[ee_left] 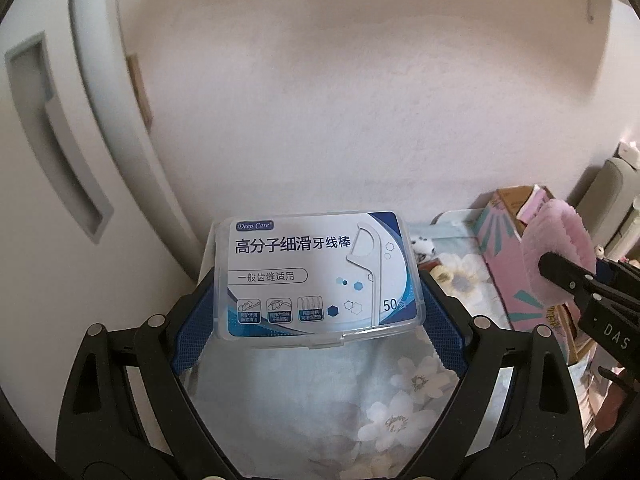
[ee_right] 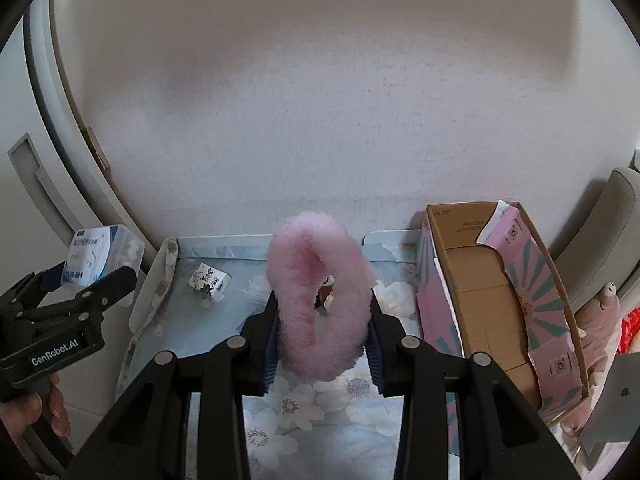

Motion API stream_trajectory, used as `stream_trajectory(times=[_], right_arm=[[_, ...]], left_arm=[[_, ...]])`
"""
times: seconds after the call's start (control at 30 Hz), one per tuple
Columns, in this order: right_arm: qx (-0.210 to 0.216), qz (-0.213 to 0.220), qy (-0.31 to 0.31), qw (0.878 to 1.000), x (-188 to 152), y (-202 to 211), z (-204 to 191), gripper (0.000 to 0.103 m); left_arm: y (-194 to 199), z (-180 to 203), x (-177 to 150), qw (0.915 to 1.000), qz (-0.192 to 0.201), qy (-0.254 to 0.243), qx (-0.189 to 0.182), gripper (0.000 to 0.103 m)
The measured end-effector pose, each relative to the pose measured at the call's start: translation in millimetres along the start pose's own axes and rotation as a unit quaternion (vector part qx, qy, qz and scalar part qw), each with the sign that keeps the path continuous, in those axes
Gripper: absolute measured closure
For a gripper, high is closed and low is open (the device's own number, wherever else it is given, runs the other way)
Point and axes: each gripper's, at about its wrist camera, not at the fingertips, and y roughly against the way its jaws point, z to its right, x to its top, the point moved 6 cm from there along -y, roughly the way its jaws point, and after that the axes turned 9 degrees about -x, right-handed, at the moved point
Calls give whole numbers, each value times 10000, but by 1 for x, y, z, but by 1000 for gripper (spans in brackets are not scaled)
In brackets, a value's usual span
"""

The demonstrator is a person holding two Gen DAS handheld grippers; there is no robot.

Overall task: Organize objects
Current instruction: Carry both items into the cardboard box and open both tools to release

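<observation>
My left gripper (ee_left: 316,300) is shut on a clear plastic box of dental floss picks (ee_left: 320,276) with a blue and white label, held up above the floral bedsheet. It also shows at the left of the right wrist view (ee_right: 100,260). My right gripper (ee_right: 322,316) is shut on a fluffy pink headband (ee_right: 320,300), held upright above the sheet. The headband shows at the right of the left wrist view (ee_left: 560,256). An open pink cardboard box (ee_right: 500,308) stands to the right of the headband, its brown inside showing nothing in it.
A small pack of tissues (ee_right: 210,282) lies on the floral sheet (ee_right: 304,408) near the white wall. A white cabinet with a recessed handle (ee_left: 56,136) stands at the left. A pink plush toy (ee_right: 600,320) lies right of the cardboard box.
</observation>
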Motion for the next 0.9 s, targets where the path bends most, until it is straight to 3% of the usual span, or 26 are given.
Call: stream_trajectory(times=[0.23, 0.27, 0.4, 0.67, 0.9], right_arm=[[-269, 68, -223, 9994, 4, 14, 26, 69], [-548, 70, -540, 9970, 5, 17, 35, 69], [-692, 49, -657, 9954, 6, 19, 64, 69], [-950, -105, -683, 9931, 5, 13, 134, 69], [-1054, -489, -669, 9910, -3, -12, 198, 69]], left_arm=[[-2, 30, 28, 9979, 105, -526, -373, 13], [-3, 35, 31, 9974, 117, -572, -419, 13], [-10, 62, 49, 9942, 152, -819, -676, 13], [-42, 148, 77, 9859, 53, -1141, -1220, 13], [-91, 237, 90, 9735, -306, -1526, -1676, 13]])
